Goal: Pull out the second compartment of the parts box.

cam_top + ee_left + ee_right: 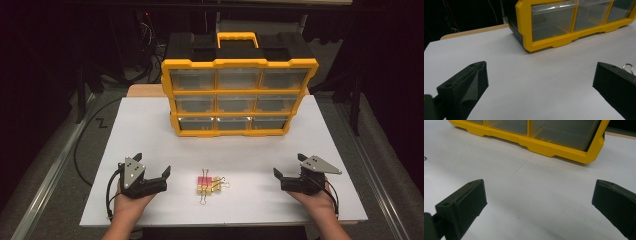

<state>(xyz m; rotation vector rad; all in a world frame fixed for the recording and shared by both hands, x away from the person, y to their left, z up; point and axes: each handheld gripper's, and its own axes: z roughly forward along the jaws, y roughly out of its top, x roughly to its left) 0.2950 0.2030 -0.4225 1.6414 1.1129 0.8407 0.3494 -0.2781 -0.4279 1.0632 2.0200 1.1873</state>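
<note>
Flanking a cluster of binder clips, both grippers idle

Resting low on the white counter [150,130], the left gripper [152,170] and right gripper [288,172] are sitting with jaws spread wide, holding nothing. Binder clips [210,184], pink and yellow, are lying bottom centre of the high view, between the grippers and apart from both. Yellow drawer organiser [240,95] is standing upper centre. Advice: approach one clip from above, closing across its body, not its wire handles. Both hands are cradling their grippers from beneath, angled inward.

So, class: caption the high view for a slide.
Two open grippers flank binder clips before a yellow drawer organizer.
</note>
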